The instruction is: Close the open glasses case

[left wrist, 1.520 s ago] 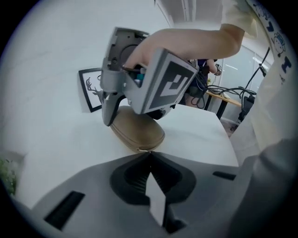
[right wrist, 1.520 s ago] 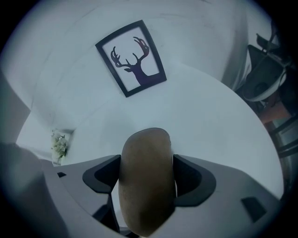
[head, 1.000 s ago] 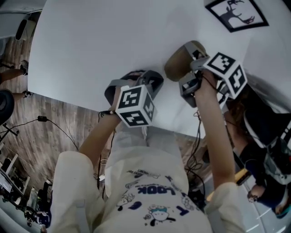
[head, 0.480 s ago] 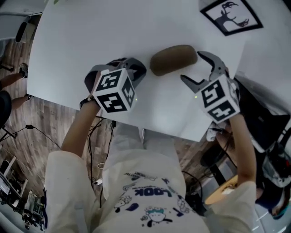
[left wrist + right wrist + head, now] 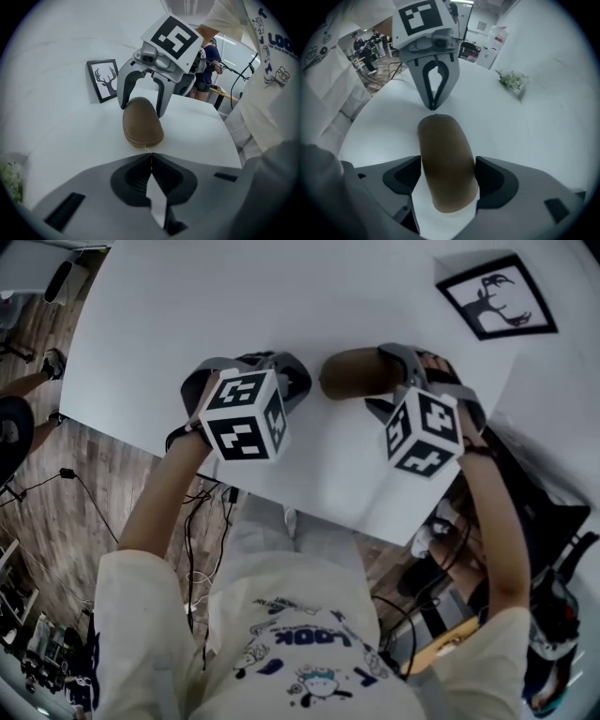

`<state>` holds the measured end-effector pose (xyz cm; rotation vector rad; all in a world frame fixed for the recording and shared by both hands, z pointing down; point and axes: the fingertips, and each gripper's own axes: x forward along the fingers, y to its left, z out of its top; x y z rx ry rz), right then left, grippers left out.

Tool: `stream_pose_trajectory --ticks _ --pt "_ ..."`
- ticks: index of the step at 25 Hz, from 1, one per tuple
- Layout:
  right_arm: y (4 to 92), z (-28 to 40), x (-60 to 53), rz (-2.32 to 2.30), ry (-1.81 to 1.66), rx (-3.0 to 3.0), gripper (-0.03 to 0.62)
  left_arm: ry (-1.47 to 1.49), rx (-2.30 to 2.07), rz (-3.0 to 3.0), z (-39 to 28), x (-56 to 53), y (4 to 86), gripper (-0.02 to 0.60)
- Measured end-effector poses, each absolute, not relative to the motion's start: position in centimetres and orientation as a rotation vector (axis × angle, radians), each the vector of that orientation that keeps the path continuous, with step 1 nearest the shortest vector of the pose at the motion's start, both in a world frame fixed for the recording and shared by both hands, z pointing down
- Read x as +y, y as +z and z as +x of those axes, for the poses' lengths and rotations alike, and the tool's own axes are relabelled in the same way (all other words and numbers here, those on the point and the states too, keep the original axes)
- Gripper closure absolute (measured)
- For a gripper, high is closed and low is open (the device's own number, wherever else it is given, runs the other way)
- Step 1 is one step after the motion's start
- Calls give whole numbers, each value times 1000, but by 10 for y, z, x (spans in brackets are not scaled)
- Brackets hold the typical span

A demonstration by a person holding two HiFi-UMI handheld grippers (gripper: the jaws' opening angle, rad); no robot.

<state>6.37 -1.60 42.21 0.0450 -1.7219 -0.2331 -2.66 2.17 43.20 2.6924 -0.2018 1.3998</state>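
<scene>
White bench [image 5: 187,315] spreads wide beyond the glasses case [image 5: 349,373], clasped across one end by right tongs [image 5: 447,176], left tongs [image 5: 151,157] pinched shut beside it.

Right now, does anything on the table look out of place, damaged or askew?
Nothing stands out. The glasses case lies flat and closed on the table, held by its sides in the right gripper's jaws; the left gripper, jaws shut, points at its other end.

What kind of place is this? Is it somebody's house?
Probably a workroom or lab, not a house. Loose cables run over the wood floor, other people stand in the background, and the white table holds only a few props, like the framed deer picture.
</scene>
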Motion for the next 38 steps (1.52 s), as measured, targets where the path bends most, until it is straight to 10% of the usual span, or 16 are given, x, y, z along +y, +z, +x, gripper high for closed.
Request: stream_pose_trajectory --ticks 24,38 --pt "423 53 -22 209 -128 -1797 246 947 -342 2634 73 97 423 583" --pt "386 48 -21 443 -84 -1964 241 727 -762 2502 -2 43 385 583"
